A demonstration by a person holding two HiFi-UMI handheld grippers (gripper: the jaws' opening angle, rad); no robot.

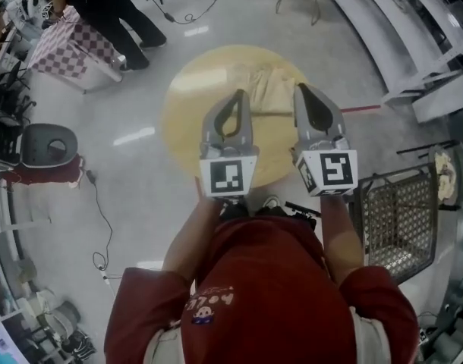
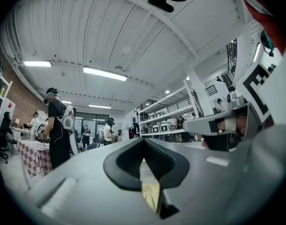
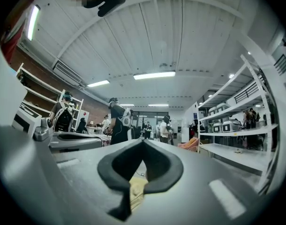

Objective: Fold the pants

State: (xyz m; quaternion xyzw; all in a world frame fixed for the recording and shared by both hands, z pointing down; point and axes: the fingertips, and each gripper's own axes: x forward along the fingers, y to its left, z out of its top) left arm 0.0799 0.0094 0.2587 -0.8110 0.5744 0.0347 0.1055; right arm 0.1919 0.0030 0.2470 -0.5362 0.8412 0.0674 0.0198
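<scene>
Beige pants (image 1: 273,89) lie crumpled on the far side of a round yellow table (image 1: 184,108). My left gripper (image 1: 238,92) and right gripper (image 1: 300,86) hover side by side above the table's near half, pointing forward and roughly level. Both are shut with nothing between their jaws. In the left gripper view the left gripper (image 2: 144,139) shows its black pads touching at the tip, with a yellowish sliver of table (image 2: 150,191) in the gap below. The right gripper view shows the right gripper (image 3: 143,142) shut the same way, above a sliver of beige cloth (image 3: 135,192).
A wire basket cart (image 1: 398,218) stands right of me. A checkered table (image 1: 68,48) and a person in black (image 1: 118,6) are at the far left. A dark round stool (image 1: 48,146) and a floor cable (image 1: 102,218) lie left. Metal shelving (image 1: 421,36) runs along the right.
</scene>
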